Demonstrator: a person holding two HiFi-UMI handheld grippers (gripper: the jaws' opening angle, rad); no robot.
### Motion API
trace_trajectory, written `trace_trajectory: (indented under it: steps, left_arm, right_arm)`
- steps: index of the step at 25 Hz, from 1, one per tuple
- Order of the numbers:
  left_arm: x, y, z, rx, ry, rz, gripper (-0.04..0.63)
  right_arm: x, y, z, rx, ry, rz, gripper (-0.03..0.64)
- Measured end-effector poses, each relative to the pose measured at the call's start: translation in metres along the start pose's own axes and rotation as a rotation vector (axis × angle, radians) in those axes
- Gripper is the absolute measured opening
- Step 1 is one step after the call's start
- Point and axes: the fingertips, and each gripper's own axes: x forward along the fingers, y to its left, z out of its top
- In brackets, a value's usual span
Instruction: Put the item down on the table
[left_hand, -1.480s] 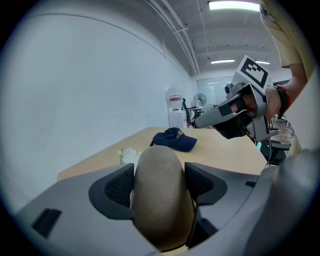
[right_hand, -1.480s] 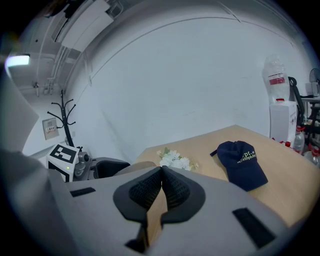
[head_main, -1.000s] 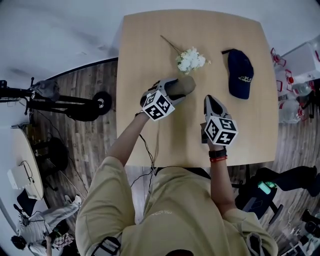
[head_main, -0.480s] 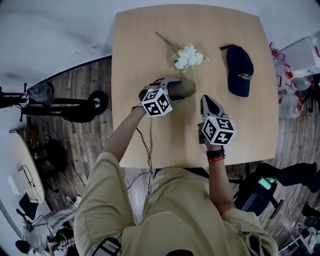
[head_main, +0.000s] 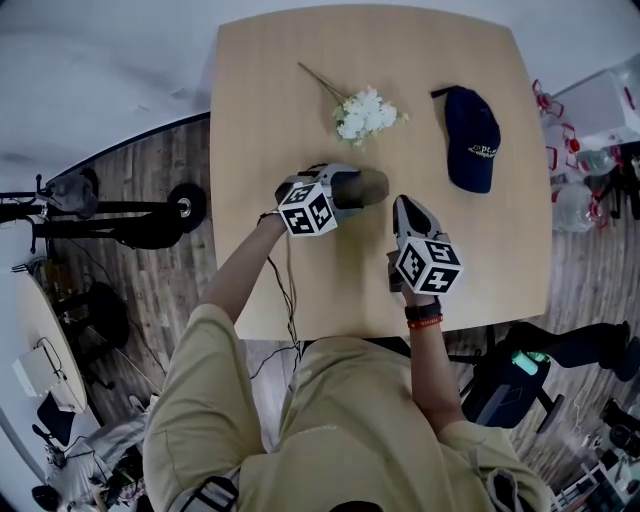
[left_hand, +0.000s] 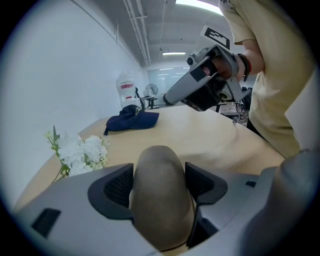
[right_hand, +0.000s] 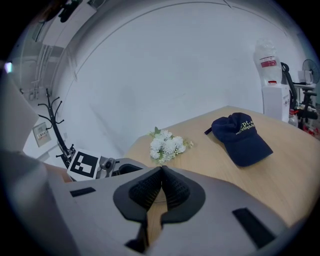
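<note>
Left gripper, item farther from flowers

Head view: white flower sprig at 12 o'clock, its stem running off toward 11. Navy baseball cap at 1 o'clock, well apart from the sprig, light print on its front. Dark plank floor at 9 o'clock, with a black wheeled frame on it. Right gripper view: water-cooler bottle at 2 o'clock, coat rack at 9.

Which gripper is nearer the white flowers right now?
Left. The left gripper, shut on a brown item, sits just short of the flowers; the right gripper, shut and empty, is farther back.
</note>
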Motion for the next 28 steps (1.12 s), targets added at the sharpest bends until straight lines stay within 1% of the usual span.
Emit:
trace_trajectory:
  steps: [6, 10, 12, 18, 22, 25, 28]
  left_arm:
    - [0.002, -0.004, -0.003, -0.001, -0.009, -0.012, 0.330]
    - [0.003, -0.005, -0.004, -0.026, 0.000, -0.020, 0.330]
    - [0.002, -0.003, -0.004, -0.041, 0.004, -0.012, 0.330]
    - [-0.008, 0.001, 0.001, -0.077, -0.002, 0.034, 0.331]
    - [-0.024, 0.004, 0.015, -0.115, -0.025, 0.075, 0.330]
    - [-0.042, 0.004, 0.027, -0.162, -0.049, 0.118, 0.330]
    - [-0.060, 0.002, 0.039, -0.196, -0.052, 0.178, 0.330]
  right_arm:
    - [-0.002, -0.004, -0.004, 0.009, 0.004, -0.005, 0.012]
    - [-0.002, -0.002, -0.005, 0.013, 0.005, -0.004, 0.012]
    - [-0.003, -0.001, -0.005, 0.013, 0.003, -0.003, 0.012]
    - [-0.012, 0.000, 0.000, 0.014, -0.013, 0.000, 0.012]
    - [-0.024, 0.002, 0.009, 0.009, -0.033, 0.001, 0.012]
    - [-0.035, 0.008, 0.016, -0.001, -0.050, 0.006, 0.012]
    - [-0.049, 0.016, 0.024, -0.016, -0.070, 0.016, 0.012]
